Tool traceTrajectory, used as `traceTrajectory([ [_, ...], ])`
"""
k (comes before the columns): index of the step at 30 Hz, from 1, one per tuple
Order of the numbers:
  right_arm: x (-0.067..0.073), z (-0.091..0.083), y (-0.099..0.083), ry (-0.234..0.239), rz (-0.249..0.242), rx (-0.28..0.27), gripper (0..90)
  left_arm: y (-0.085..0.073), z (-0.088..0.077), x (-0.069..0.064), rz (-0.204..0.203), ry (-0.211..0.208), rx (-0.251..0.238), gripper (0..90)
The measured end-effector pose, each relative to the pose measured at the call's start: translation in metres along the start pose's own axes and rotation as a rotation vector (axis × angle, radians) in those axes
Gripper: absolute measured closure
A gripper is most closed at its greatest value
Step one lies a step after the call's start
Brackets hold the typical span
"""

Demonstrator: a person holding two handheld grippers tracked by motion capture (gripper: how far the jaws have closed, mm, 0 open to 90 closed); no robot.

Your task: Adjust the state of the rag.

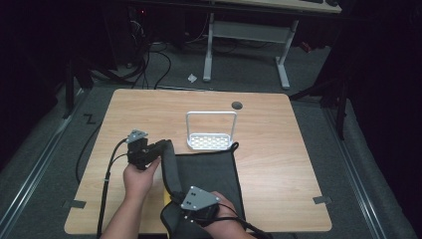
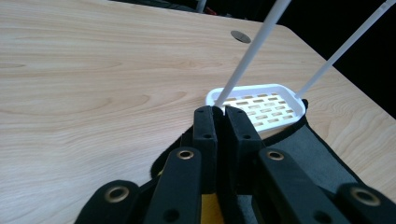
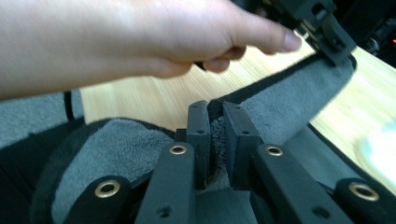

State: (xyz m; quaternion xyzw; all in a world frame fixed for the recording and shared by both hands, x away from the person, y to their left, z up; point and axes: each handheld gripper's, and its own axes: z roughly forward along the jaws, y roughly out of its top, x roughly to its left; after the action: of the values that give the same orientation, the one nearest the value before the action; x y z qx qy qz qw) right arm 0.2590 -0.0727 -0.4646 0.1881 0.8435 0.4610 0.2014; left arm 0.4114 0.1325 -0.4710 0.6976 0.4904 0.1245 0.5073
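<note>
From the high view there is one wooden table (image 1: 278,164), one dark grey cloth (image 1: 209,172) lying at its near middle, one white slotted tray with a tall wire handle (image 1: 211,141) just beyond the cloth's far edge, and two hand-held grippers. The left gripper (image 1: 158,147) pinches the cloth's far-left edge; the right gripper (image 1: 175,200) holds the same raised strip at the near edge.

The left gripper view adds the grip itself — jaws closed together on a thin black hem, the tray (image 2: 261,105) right beyond, and a yellow patch (image 2: 209,210) beneath, perhaps a sponge.

The right gripper view shows fleecy grey cloth (image 3: 289,105) clamped between its jaws, with the person's left hand (image 3: 154,39) above.
</note>
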Motion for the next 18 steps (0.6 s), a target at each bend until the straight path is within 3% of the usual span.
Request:
traceTrajectory([
  [11,-0.024,-0.039,-0.049,-0.062,0.059,0.042,82.0,0.000,0.046,-0.044,0.042,-0.017,0.055,83.3],
  [18,-0.036,-0.059,-0.069,-0.092,0.111,0.057,81.6,-0.005,0.068,-0.060,0.044,-0.033,0.088,83.0],
])
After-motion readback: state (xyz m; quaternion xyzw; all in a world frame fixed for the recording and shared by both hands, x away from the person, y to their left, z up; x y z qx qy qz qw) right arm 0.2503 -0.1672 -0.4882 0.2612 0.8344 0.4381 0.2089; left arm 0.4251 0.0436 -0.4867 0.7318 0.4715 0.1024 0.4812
